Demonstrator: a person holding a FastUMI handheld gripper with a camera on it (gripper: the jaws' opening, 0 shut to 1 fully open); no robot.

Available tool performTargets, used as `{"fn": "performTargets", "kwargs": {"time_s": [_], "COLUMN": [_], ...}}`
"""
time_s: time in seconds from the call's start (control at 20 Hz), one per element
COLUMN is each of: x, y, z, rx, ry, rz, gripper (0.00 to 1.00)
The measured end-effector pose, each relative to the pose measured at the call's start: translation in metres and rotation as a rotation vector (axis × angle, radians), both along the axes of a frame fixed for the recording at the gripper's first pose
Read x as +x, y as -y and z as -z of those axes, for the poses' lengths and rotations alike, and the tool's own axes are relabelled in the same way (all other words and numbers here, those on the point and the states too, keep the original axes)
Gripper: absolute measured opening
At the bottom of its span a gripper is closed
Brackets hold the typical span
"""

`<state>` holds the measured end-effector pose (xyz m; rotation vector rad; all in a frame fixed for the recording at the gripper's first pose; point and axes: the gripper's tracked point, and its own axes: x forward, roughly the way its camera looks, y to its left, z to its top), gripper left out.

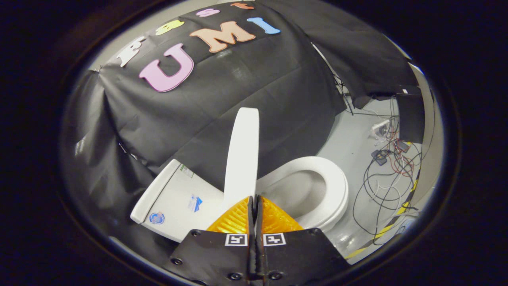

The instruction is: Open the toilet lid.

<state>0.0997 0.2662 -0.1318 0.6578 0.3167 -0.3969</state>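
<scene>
The toilet lid (243,153) stands raised on edge, just ahead of the jaws, between the tank (174,200) and the open toilet seat (337,186) over the bowl. The gripper (254,198) has its jaws clenched together, tips at the lid's near edge; whether they pinch it I cannot tell. Loose cables (387,174) lie on the floor (349,139) beyond the seat.

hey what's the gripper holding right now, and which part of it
Apparently nothing. The gripper is shut, fingers together, with their tips at the lower edge of the raised toilet lid; whether that edge is pinched cannot be told.
</scene>
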Motion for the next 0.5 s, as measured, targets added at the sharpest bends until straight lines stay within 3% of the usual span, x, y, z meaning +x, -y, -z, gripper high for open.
{"fn": "performTargets", "kwargs": {"time_s": [0.5], "x": [0.016], "y": [-0.036], "z": [-0.033], "rx": [-0.154], "ry": [-0.01], "rz": [-0.06], "gripper": [0.0]}}
